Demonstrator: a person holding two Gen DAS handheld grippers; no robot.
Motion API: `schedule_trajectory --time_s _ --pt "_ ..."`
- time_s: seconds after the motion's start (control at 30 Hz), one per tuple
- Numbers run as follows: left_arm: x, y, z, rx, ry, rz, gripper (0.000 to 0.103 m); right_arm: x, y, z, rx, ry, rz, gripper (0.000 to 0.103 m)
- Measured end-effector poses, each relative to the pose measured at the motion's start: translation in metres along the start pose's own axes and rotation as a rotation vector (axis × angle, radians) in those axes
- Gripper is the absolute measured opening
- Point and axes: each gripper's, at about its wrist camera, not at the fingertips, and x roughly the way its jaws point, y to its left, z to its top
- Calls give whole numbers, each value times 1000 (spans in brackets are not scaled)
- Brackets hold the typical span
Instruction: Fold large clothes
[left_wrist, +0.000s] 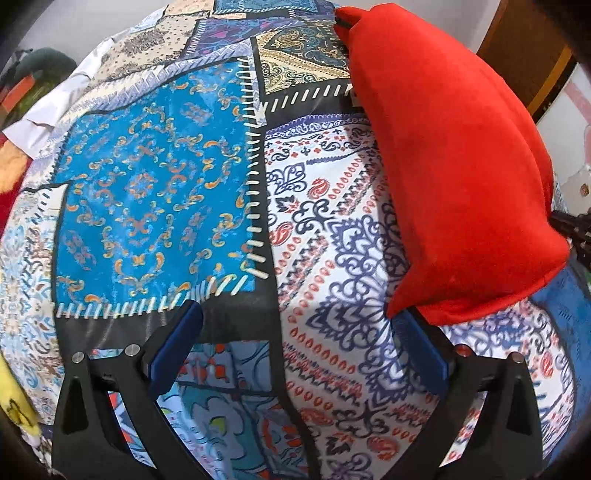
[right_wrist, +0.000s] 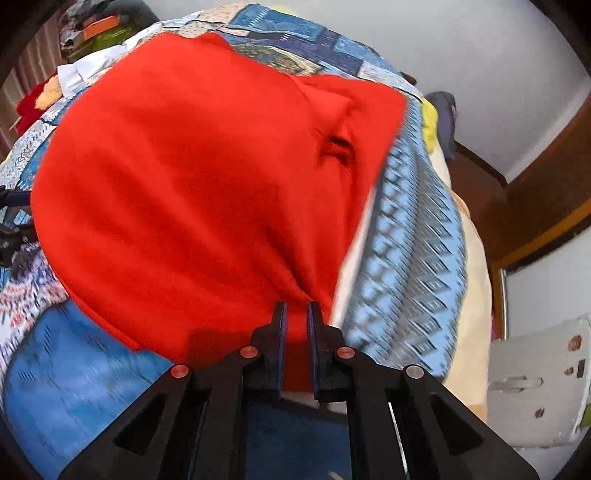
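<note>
**Red garment gripped at one edge, fold under way**

A wide patchwork-printed bedspread (left_wrist: 159, 192), with blue, white and cream panels and drawn-on stitch marks, covers the bed and fills both views. On it lies the task's thing, a large bright red soft-cloth garment (right_wrist: 177, 192). In the right wrist view it spreads across most of the bed towards the far edge; in the left wrist view it shows as a long red mass (left_wrist: 454, 177) along the right side of the picture, with its near end just above the left tongs' right finger.

The right tongs (right_wrist: 295, 314) are pressed together on the near edge of the red cloth, which bunches into folds that run up from the pinch. The cloth looks lifted and drawn taut there, so the step in hand appears to be carrying one gripped edge across for a fold. The blur in the bedding suggests that the hand is in motion.

The left tongs (left_wrist: 295, 325) are spread wide and hold nothing; only the patterned bedspread shows between their blue-padded fingers (left_wrist: 173, 343).

The next move probably calls for the left tongs to take the near red corner, so that both edges travel together. With one hand alone, the fold may land skewed, and the soft cloth may sag or drag the bedspread.
</note>
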Motion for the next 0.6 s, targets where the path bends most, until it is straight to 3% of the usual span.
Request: schedule_trajectory --time_s 0.07,0.13,0.17,0.23,0.4,0.53,0.6 --pt "-3 4 -4 24 -17 94 103 0 -4 -6 -18 14 -67 6" --pt "-6 20 -6 -6 2 111 102 5 -16 -12 0 42 -104 6" --pt "-9 28 -7 -23 11 115 92 7 -22 -14 12 49 -115 6" --pt "-17 43 -7 -44 22 121 85 2 -35 -15 62 52 -81 6" --pt "-49 59 15 -68 -53 81 85 -32 -69 1 196 -27 45 6" --pt "-68 38 63 -34 -138 31 90 -65 -73 34 221 -136 160 6" --pt "-68 23 80 -18 -160 1 92 -70 -65 54 202 -173 176 6"
